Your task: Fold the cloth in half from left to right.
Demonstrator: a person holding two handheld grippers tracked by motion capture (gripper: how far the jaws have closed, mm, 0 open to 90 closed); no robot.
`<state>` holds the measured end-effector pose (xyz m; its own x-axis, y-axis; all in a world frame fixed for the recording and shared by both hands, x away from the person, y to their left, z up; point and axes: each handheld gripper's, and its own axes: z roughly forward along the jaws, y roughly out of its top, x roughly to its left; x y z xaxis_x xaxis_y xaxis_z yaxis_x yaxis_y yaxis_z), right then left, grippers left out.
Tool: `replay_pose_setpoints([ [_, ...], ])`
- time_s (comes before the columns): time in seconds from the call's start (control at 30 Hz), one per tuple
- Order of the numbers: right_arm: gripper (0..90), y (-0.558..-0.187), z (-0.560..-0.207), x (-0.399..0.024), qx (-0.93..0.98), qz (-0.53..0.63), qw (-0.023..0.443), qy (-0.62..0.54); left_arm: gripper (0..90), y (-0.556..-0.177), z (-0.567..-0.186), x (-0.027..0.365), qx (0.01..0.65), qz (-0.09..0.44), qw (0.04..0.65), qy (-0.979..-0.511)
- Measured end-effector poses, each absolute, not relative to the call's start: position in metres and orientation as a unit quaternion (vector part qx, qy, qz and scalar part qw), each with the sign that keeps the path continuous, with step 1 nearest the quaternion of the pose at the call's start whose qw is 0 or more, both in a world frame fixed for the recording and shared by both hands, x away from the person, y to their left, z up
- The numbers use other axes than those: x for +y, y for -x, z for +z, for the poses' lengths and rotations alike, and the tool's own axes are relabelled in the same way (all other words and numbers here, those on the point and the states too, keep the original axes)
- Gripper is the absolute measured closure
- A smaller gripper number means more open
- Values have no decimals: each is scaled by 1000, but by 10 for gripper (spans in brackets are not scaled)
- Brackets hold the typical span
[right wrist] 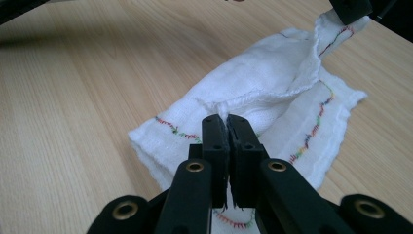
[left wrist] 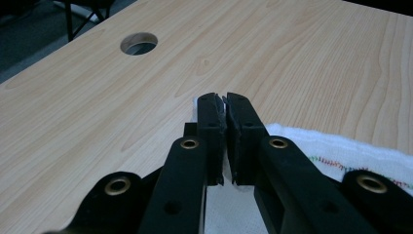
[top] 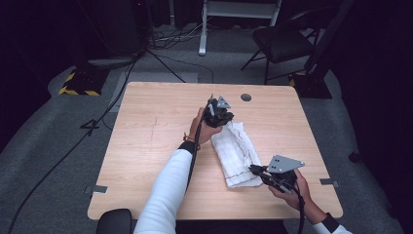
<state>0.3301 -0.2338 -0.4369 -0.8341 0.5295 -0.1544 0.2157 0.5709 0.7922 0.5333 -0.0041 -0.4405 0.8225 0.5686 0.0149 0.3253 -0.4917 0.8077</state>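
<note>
A white woven cotton cloth with a multicoloured stitched border [top: 237, 153] lies partly folded on the pale wooden table [top: 146, 146], stretched between the two claws. The left gripper [top: 225, 118] is clamped on the cloth's far end, a sliver of white fabric showing between its closed pads [left wrist: 213, 117], and the rest of the cloth trails behind and to the right of its jaws. The right gripper [top: 254, 169] pinches the near end, a small tuft of fabric bunched at its tips [right wrist: 215, 127]; beyond these jaws the cloth runs away in a ridge toward the other claw. A round cable hole [left wrist: 139, 43] lies ahead and left of the left gripper's jaws.
</note>
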Motion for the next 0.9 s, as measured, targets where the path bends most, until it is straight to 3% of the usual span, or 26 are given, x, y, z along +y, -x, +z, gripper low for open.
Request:
replay_pose_setpoints([
  [0.4, 864, -327, -446, -256, 866, 392, 195, -243, 831, -536, -451, -35, 261, 139, 421, -858],
  [0.43, 856, -328, -447, -257, 867, 388, 195, -244, 808, -536, -452, -37, 264, 140, 417, -858],
  [0.5, 752, -328, -450, -260, 868, 378, 197, -253, 737, -534, -454, -39, 269, 140, 415, -858],
  [0.63, 666, -329, -453, -270, 860, 381, 201, -275, 627, -524, -453, -34, 265, 138, 416, -859],
  [0.9, 541, -340, -452, -283, 849, 383, 205, -299, 290, -478, -454, -18, 240, 110, 404, -876],
])
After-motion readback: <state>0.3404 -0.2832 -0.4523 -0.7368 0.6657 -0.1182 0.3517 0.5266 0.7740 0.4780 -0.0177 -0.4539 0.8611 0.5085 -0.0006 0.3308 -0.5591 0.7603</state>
